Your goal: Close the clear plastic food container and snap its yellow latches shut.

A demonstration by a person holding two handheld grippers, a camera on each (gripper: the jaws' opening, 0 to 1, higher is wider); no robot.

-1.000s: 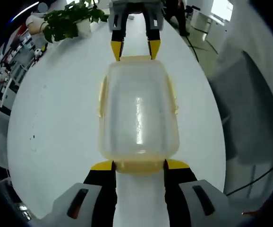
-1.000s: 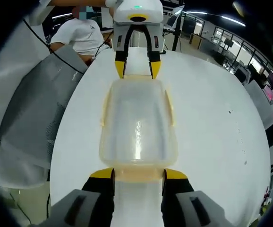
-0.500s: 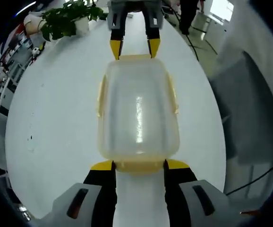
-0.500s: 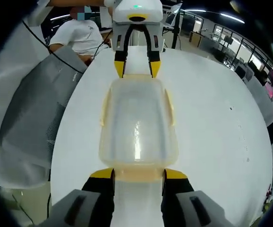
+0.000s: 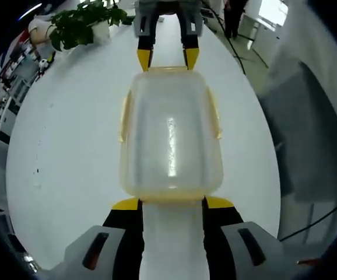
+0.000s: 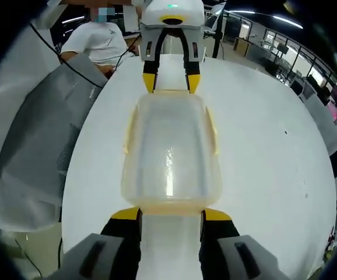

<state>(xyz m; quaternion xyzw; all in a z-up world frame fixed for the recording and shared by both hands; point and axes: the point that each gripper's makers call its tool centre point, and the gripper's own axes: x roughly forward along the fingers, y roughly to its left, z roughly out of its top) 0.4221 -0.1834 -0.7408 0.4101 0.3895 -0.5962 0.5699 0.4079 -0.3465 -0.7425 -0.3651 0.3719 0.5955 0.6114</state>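
Note:
A clear plastic food container [image 5: 171,134] [image 6: 169,146] lies lengthwise on the white table [image 5: 69,146], its lid on top. Yellow latches [image 5: 123,116] [image 6: 211,131] run along its long sides. My left gripper [image 5: 172,204] is open, its yellow-tipped jaws flanking the container's near end, where a thin yellow edge shows. My right gripper [image 6: 171,214] is open at the opposite end in the same way. Each gripper appears at the far end in the other's view: the right gripper [image 5: 164,58] and the left gripper [image 6: 169,83]. Neither holds anything.
A potted green plant [image 5: 81,26] stands at the table's far left in the left gripper view. A grey mesh chair back [image 5: 308,146] [image 6: 34,146] stands beside the table edge. A person in a white shirt [image 6: 98,44] sits beyond the table.
The yellow end flaps that stuck out between each pair of jaws now show much thinner, folded against the container's ends. Both grippers have edged slightly closer to the container.

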